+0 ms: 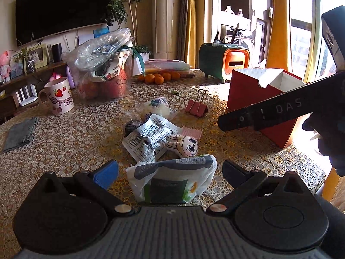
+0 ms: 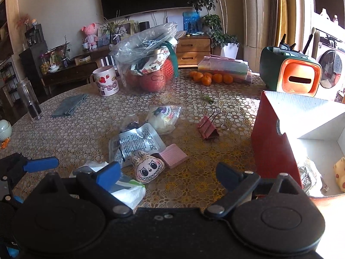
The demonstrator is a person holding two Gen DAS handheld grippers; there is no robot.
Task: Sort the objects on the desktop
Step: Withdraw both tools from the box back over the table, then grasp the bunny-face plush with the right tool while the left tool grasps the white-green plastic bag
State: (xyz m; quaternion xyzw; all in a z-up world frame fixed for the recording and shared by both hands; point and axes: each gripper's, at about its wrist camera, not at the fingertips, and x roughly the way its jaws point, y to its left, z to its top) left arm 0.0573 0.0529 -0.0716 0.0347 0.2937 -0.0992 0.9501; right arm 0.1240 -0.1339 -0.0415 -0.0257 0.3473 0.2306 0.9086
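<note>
Desktop objects lie scattered over the middle of the counter (image 1: 64,133): a white snack bag (image 1: 172,179) nearest, a silver printed packet (image 1: 146,140), a small plush face (image 1: 187,145), a pink block (image 2: 173,155), a wrapped bun (image 1: 155,108) and a pink binder clip (image 1: 197,106). A red box (image 2: 273,146) with a white inside stands open at the counter's right edge, holding a crumpled wrapper (image 2: 308,177) and a yellow toy (image 2: 340,172).

The left tongs (image 1: 170,173) stand wide above the white snack bag, which shows between the blue-padded fingers without either pad pressing it. The right tongs (image 2: 168,173) also stand wide and empty over bare counter, between the plush face and the red box.

Toward the far edge are a strawberry mug (image 1: 58,98), a clear tub (image 1: 103,75) stuffed with bags, some oranges (image 1: 159,77) and a green and orange organiser (image 1: 224,59).
</note>
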